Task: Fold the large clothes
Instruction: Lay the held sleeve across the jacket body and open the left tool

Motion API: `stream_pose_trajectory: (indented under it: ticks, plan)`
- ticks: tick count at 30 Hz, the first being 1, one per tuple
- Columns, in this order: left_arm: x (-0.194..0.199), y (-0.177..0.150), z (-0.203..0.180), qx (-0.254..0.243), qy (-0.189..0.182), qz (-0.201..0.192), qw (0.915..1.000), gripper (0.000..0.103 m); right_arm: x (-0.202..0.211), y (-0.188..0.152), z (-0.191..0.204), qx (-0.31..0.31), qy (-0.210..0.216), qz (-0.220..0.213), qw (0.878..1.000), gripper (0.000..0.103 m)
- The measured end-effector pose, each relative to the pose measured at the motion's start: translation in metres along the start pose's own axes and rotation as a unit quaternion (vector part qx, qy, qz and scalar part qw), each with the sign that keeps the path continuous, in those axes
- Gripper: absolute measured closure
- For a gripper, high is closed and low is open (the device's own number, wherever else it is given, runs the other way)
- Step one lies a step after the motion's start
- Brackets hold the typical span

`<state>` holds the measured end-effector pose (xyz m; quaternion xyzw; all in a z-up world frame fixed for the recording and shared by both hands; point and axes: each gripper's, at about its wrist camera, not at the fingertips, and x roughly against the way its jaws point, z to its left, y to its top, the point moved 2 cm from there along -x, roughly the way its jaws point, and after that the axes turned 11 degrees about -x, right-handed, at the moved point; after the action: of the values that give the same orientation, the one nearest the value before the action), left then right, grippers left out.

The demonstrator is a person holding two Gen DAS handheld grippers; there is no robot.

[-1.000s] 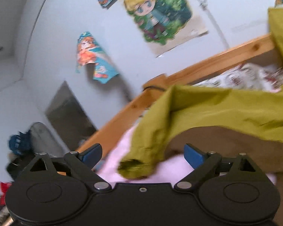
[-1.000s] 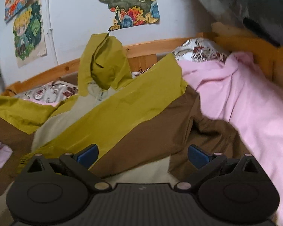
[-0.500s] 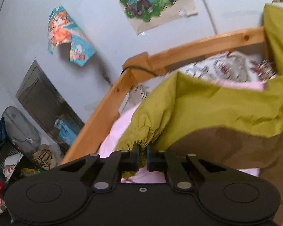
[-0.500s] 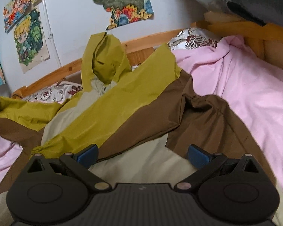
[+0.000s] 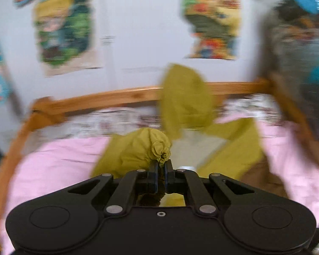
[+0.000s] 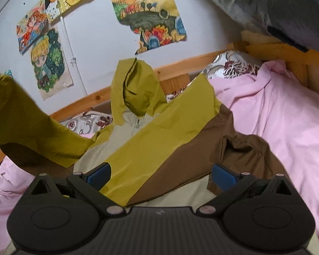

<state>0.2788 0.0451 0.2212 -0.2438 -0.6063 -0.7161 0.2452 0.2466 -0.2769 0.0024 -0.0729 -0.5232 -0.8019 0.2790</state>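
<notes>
My left tongs [image 5: 161, 171] are clamped on the gathered cuff [image 5: 160, 148] of the jacket's olive sleeve [image 6: 32, 131]. I hold it by the cuff because that is the sleeve's far end: whoever has the end steers the whole length of cloth, and the bunched elastic gives the pads something thick to bite. In the right wrist view the sleeve hangs in the air over the left side of the bed [image 6: 287, 127], stretched from the shoulder, so it is off the pink sheet and free to be swung across.

The jacket [image 6: 159, 148] itself lies spread on the bed, front up, with its hood [image 6: 136, 89] propped against the wooden rail [image 6: 176, 68] along the wall edge and its hem toward me. The other sleeve [image 6: 244, 146], brown at its end, lies crumpled toward the right side of the bed.

My right tongs [image 6: 161, 176] stand wide apart and grip nothing; they hover just over the lower body of the jacket, the olive and brown panel showing between the blue pads [image 6: 98, 175]. I judge that is where they belong: ready to pin the body flat so the cloth does not slide while the sleeve is brought inward. The sleeve is not yet laid across the chest.
</notes>
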Motion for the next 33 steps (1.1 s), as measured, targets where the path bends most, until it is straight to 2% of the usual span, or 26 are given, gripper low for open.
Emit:
stream_pose_trajectory:
  ticks: [4, 7, 10, 14, 18, 22, 24, 26, 28, 30, 33]
  plan:
    - [-0.014, -0.009, -0.075, -0.017, -0.095, -0.003, 0.9953, 0.098, 0.012, 0.01, -0.013, -0.011, -0.013, -0.019, 1.0, 0.0]
    - [-0.035, -0.028, -0.123, -0.03, -0.161, -0.004, 0.9865, 0.098, 0.02, 0.02, -0.033, -0.026, -0.039, -0.036, 0.998, 0.0]
    - [-0.063, -0.055, -0.168, -0.043, -0.203, -0.009, 0.9782, 0.098, 0.026, 0.029, -0.052, -0.039, -0.062, -0.05, 0.996, 0.0]
    - [-0.11, -0.088, -0.197, -0.012, -0.244, 0.002, 0.9696, 0.098, 0.03, 0.04, -0.076, -0.058, -0.092, -0.071, 0.992, 0.0]
    - [-0.145, -0.119, -0.217, -0.022, -0.249, 0.0, 0.9681, 0.096, 0.03, 0.044, -0.095, -0.074, -0.112, -0.078, 0.988, 0.0]
    - [-0.164, -0.14, -0.222, 0.0, -0.275, 0.018, 0.9613, 0.088, 0.026, 0.04, -0.103, -0.081, -0.116, -0.072, 0.987, 0.0]
    - [-0.164, -0.145, -0.219, 0.003, -0.269, 0.022, 0.9627, 0.071, 0.024, 0.037, -0.103, -0.081, -0.114, -0.067, 0.988, 0.0]
    - [-0.161, -0.147, -0.212, 0.009, -0.269, 0.02, 0.9628, 0.043, 0.022, 0.035, -0.102, -0.079, -0.113, -0.062, 0.989, 0.0]
    - [-0.155, -0.148, -0.206, 0.011, -0.272, 0.012, 0.9621, 0.037, 0.021, 0.035, -0.101, -0.076, -0.108, -0.059, 0.989, 0.0]
    - [-0.147, -0.149, -0.197, 0.004, -0.269, 0.001, 0.9632, 0.035, 0.02, 0.033, -0.098, -0.072, -0.102, -0.055, 0.991, 0.0]
    - [-0.141, -0.154, -0.178, -0.001, -0.229, -0.014, 0.9732, 0.027, 0.017, 0.029, -0.091, -0.059, -0.083, -0.044, 0.994, 0.0]
